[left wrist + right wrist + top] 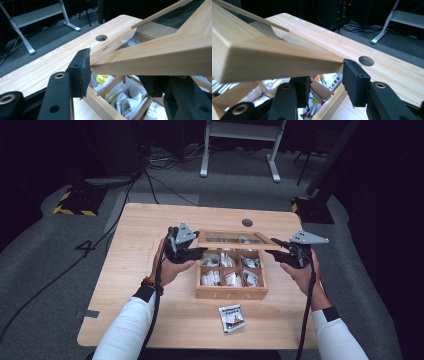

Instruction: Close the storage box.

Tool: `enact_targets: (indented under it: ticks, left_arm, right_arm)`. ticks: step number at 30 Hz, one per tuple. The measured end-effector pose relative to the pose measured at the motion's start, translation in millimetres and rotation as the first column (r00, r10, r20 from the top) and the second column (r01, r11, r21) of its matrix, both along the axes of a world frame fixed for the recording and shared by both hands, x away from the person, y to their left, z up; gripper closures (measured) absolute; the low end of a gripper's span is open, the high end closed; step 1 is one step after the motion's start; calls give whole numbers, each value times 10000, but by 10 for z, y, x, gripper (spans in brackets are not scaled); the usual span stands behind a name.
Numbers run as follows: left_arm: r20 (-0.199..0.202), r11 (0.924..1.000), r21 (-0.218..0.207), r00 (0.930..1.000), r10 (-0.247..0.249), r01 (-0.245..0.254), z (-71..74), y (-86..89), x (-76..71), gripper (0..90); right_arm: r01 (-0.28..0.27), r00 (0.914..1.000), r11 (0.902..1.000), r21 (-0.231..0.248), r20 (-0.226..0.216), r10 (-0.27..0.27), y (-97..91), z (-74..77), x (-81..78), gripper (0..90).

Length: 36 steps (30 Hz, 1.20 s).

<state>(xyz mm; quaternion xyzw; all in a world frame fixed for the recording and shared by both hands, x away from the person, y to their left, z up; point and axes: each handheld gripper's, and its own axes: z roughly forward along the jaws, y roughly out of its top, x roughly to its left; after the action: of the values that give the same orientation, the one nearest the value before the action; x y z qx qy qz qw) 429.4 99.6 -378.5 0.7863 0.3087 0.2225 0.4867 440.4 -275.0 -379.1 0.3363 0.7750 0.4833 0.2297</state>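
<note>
A wooden tea box (231,293) stands mid-table, its compartments full of tea bag packets (227,270). Its glass-paned lid (232,240) is raised at a slant above it. My left gripper (192,252) is at the lid's front left corner. In the left gripper view the lid (160,52) butts against one pad (81,72), the other jaw sits underneath, and no pad presses it, so the gripper (117,75) is open. My right gripper (275,254) mirrors this at the front right corner. There the lid (274,60) touches one pad (354,77), and that gripper (327,77) is open too.
One loose tea packet (231,317) lies on the table in front of the box. A round cable hole (247,222) sits near the table's far edge. Beyond the table (140,270) are grey floor, cables and a white desk frame (240,140).
</note>
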Motion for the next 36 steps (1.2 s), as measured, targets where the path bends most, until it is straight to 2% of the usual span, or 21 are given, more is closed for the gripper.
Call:
enact_targets:
  ticks: [3, 20, 28, 36]
  left_arm:
    - [-37, 10000, 45, 10000, -82, 83, -15, -2, -26, 430]
    - [-45, 9994, 194, 9995, -303, 303, -66, 39, -198, 404]
    - [-146, 9990, 257, 9993, -358, 362, -138, 34, -262, 404]
    - [-301, 9969, 628, 9985, -448, 467, -214, 26, -310, 404]
  right_arm:
    - [-61, 10000, 9999, -150, -31, 60, 0, -19, -32, 582]
    - [-314, 9995, 9991, -269, 80, 316, -23, -50, -207, 561]
    - [-406, 9992, 9985, -377, 17, 407, -24, -91, -291, 535]
    - [-583, 9983, 9961, -666, -130, 575, -20, -153, -374, 512]
